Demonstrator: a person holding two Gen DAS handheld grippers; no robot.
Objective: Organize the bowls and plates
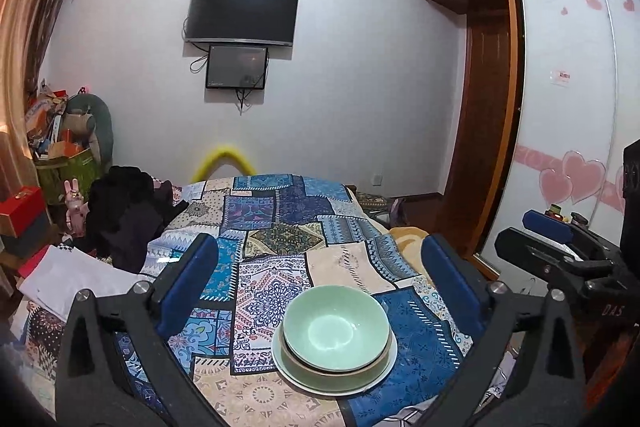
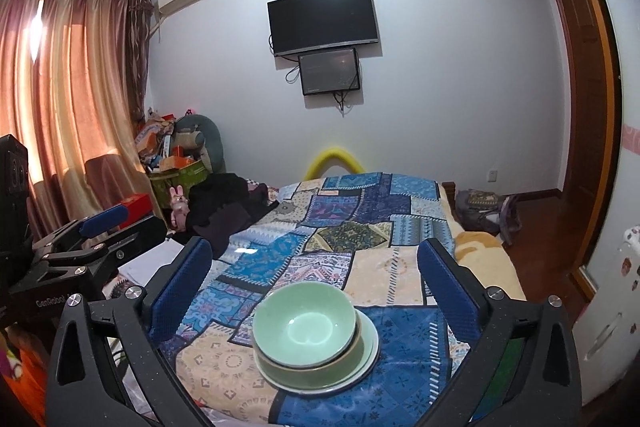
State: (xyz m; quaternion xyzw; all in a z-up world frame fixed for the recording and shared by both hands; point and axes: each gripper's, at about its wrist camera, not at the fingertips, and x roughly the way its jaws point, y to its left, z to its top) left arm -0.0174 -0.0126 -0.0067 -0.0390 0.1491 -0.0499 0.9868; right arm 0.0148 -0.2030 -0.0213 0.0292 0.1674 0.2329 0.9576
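A pale green bowl [image 1: 335, 327] sits on top of a stack: under it a brown-rimmed green dish [image 1: 304, 367] and a white plate [image 1: 372, 381]. The stack rests on the patchwork cloth [image 1: 272, 227] of the table. The same bowl [image 2: 304, 327], the dish [image 2: 352, 353] and the plate [image 2: 370, 357] show in the right wrist view. My left gripper [image 1: 320, 267] is open and empty, above and behind the stack. My right gripper [image 2: 316, 267] is open and empty, likewise held over the stack. Each gripper shows at the edge of the other's view, the right one [image 1: 560, 239] and the left one [image 2: 96, 231].
Dark clothes [image 1: 124, 215] lie at the table's far left, white papers [image 1: 76, 275] beside them. A cluttered green bag [image 1: 68, 163] and red box [image 1: 22, 207] stand left. A TV [image 1: 244, 13] hangs on the far wall. A wardrobe [image 1: 560, 107] is right.
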